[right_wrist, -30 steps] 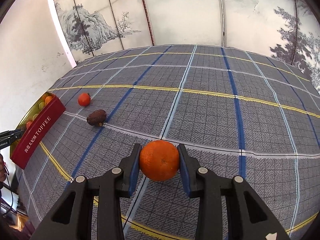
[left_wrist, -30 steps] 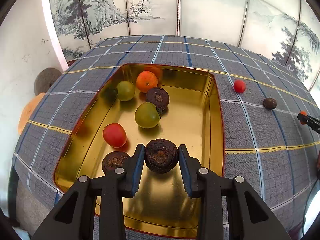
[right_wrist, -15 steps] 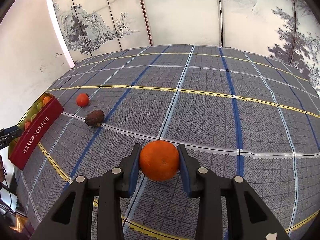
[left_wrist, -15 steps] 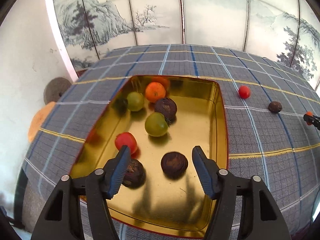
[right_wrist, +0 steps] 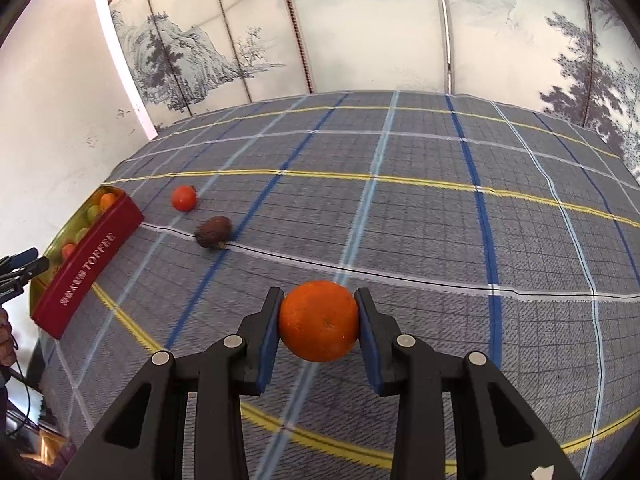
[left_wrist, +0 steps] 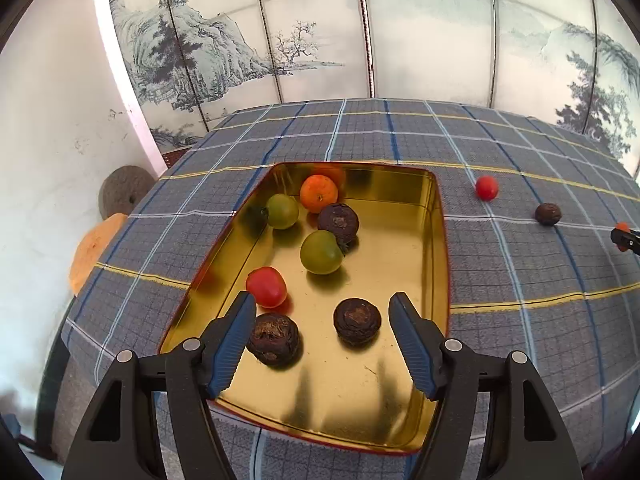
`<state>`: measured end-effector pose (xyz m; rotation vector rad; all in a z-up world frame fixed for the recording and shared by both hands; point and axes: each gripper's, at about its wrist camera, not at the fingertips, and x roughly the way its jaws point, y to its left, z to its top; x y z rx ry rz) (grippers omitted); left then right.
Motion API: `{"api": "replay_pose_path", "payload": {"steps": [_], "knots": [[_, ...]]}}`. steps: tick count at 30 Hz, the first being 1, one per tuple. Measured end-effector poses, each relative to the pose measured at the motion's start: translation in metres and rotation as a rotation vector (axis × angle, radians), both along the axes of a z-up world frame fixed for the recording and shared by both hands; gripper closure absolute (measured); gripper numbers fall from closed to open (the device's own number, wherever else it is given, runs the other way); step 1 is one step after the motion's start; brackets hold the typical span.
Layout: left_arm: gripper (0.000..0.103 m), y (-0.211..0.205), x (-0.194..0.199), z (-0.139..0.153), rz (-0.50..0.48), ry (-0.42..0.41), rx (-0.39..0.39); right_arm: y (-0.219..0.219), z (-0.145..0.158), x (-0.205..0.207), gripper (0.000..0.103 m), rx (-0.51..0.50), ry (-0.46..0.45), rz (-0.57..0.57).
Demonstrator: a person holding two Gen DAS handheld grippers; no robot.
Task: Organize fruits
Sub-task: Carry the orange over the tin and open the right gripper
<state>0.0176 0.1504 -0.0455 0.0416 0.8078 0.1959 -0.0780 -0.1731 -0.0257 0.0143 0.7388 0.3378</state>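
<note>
Left gripper (left_wrist: 322, 322) fingers spread wide above the tin (left_wrist: 438, 240), right gripper (right_wrist: 318, 322) clamping an orange (right_wrist: 319, 320); next, likely carry it tinward.

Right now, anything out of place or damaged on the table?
Nothing damaged. Two fruits lie loose on the cloth outside the tin: a red fruit and a dark wrinkled fruit. The right gripper holds an orange.

Seven fruits (left_wrist: 321, 252) in tin (left_wrist: 438, 240), two (left_wrist: 486, 188) outside
</note>
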Motion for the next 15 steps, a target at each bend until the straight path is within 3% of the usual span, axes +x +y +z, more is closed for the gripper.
{"api": "replay_pose_path", "payload": {"steps": [9, 15], "knots": [[0.033, 0.002, -0.011, 0.006, -0.001, -0.017, -0.03, 0.059, 0.037, -0.017, 0.07, 0.022, -0.053, 0.142], [0.031, 0.018, -0.021, 0.011, 0.055, -0.032, -0.052, 0.148, 0.06, -0.022, 0.07, 0.025, -0.077, 0.362]]}}
